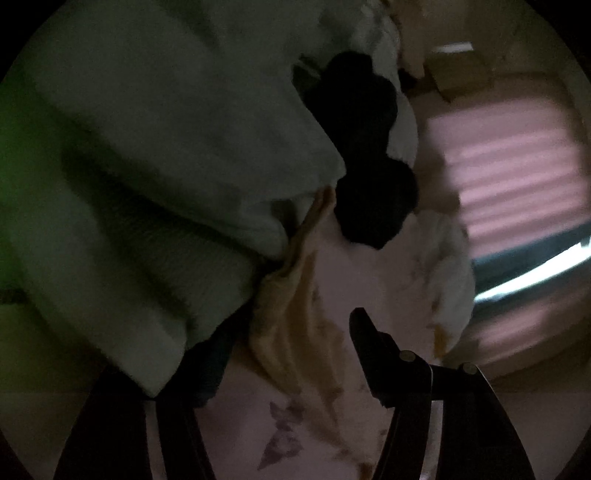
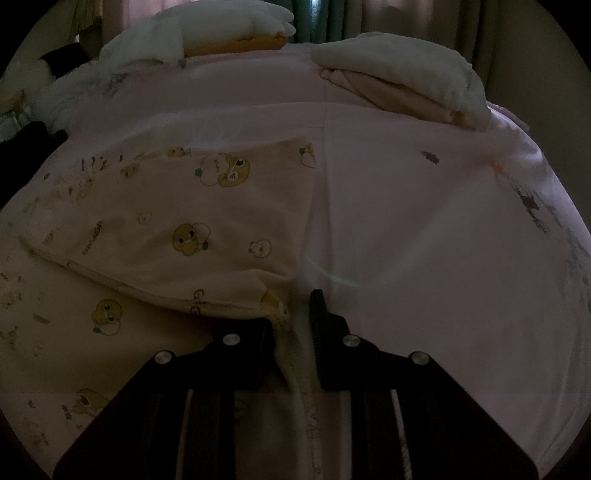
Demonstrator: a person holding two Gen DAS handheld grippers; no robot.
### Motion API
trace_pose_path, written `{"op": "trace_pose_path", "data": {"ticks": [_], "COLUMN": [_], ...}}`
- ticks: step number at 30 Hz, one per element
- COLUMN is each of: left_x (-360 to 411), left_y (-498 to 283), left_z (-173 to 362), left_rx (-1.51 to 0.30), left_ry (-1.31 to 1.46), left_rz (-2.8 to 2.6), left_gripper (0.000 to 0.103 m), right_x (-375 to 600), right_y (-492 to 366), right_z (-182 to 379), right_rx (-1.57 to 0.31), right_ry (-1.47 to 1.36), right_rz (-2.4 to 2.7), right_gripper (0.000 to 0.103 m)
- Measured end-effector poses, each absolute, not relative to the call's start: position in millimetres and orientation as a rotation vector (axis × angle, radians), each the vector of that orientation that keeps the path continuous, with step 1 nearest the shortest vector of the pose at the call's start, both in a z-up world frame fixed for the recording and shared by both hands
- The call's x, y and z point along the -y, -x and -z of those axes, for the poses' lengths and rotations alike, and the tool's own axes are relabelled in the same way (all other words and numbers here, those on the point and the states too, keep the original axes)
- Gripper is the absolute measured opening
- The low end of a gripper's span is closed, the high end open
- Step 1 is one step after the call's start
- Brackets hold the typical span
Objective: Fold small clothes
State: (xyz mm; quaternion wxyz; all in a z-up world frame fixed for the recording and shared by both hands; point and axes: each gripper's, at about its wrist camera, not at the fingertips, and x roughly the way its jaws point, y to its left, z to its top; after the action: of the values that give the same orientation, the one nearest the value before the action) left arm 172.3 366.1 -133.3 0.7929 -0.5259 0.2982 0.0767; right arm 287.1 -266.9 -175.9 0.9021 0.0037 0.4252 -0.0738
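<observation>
Printed garment [image 2: 207, 229] edge pinched between right gripper [image 2: 295, 325] fingers [image 2: 321, 321].

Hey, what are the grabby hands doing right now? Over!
Right gripper shut on printed baby garment, edge between jaws. Left gripper open, holding nothing, near pale green cloth. Folded stack far side, clear.

Bedsheet [image 2: 424, 229]: pale pink, small purple and orange leaf-like prints at right.
Small garment [image 2: 177, 221] at near left: cream-pink, yellow-brown cartoon animal prints, tiny brown motifs.
Right gripper [image 2: 295, 314]: black, silver screws.
Folded stack [image 2: 402, 81] at far right: white over peach-pink.
Far-left pile [image 2: 221, 33]: white with orange layer.
Left wrist view: large cloth [image 1: 155, 166] grey-green, dim; dark item [image 1: 365, 155] black; cloth [image 1: 295, 325] below it yellow-tan; butterfly print [image 1: 284, 432] purple-grey on pink.
</observation>
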Motion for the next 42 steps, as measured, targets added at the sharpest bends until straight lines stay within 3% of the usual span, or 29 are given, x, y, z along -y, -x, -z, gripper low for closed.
{"op": "trace_pose_path", "data": {"ticks": [2,4,7,8,16,26,42], "left_x": [-363,-360,-360,-357,-331,-245,-57], "left_y": [-177,-182,-195,-199,-211,-231,-266], "left_z": [131,129,134,137,98,16,-36], "left_rx": [-0.664,-0.676,-0.730,-0.765,-0.731,-0.651,-0.654], "left_ry": [1.079,1.048,0.997,0.944,0.692,0.419,0.382], "left_rz": [-0.184,-0.231,-0.267,-0.288,-0.349,-0.137,0.233], "left_gripper": [0.061,0.037,0.013,0.010,0.006,0.006,0.006], "right_x": [268,268,269,269,268,270,271], "right_y": [-287,-287,-286,-286,-286,-287,-290], "right_z": [176,176,175,176,175,176,174], "right_rx": [-0.879,-0.879,-0.880,-0.879,-0.878,-0.889,-0.917], "right_ry": [-0.015,-0.012,-0.011,-0.012,-0.019,-0.009,-0.001], "right_rz": [0.150,0.151,0.151,0.151,0.149,0.151,0.138], "right_gripper": [0.018,0.018,0.018,0.018,0.018,0.018,0.020]}}
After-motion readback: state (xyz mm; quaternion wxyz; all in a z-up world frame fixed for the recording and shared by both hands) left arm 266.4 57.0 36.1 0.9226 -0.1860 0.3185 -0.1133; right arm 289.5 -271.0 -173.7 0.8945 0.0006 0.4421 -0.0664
